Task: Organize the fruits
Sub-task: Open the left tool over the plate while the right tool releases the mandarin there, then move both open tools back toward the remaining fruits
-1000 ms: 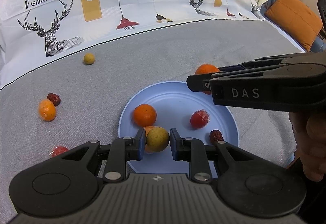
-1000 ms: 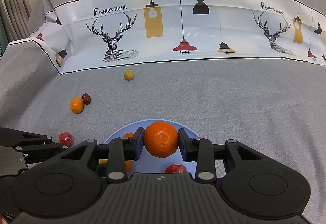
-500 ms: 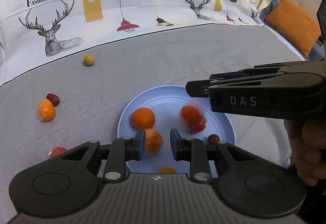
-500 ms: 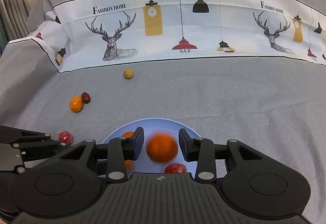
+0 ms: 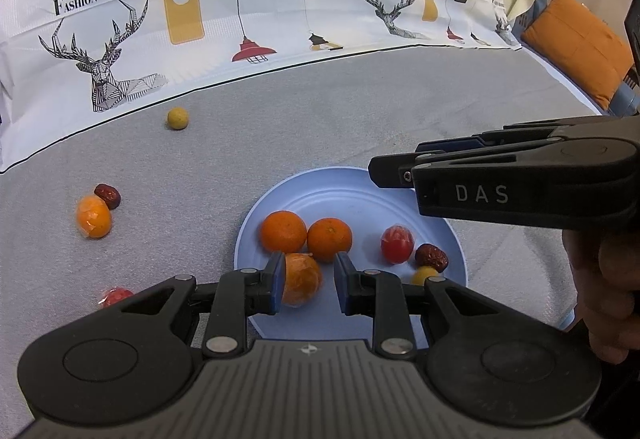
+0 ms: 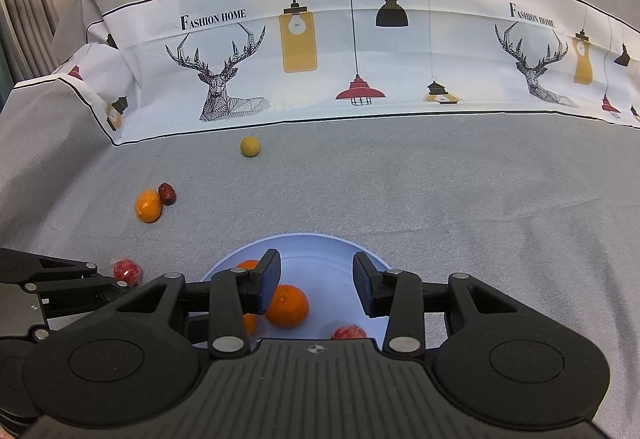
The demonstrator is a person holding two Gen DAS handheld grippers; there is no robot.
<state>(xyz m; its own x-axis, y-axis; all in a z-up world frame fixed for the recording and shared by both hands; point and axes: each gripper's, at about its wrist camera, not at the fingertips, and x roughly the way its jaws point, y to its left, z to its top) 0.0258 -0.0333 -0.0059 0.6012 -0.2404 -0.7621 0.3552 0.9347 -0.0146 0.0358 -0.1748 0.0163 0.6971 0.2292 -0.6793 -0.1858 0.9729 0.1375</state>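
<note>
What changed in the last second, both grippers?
Both let go. The right gripper opened and dropped its orange onto the blue plate, where it settled beside another orange. The left gripper released the yellow-green fruit, which rolled right, next to the red date. The four loose fruits on the grey cloth stayed put.

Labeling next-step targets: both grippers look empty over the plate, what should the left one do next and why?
Probably swing the left gripper, open and empty, left toward the wrapped orange on the cloth. The blue plate already holds several fruits, while that orange, the date beside it, a yellow ball and a red fruit remain off it.
</note>
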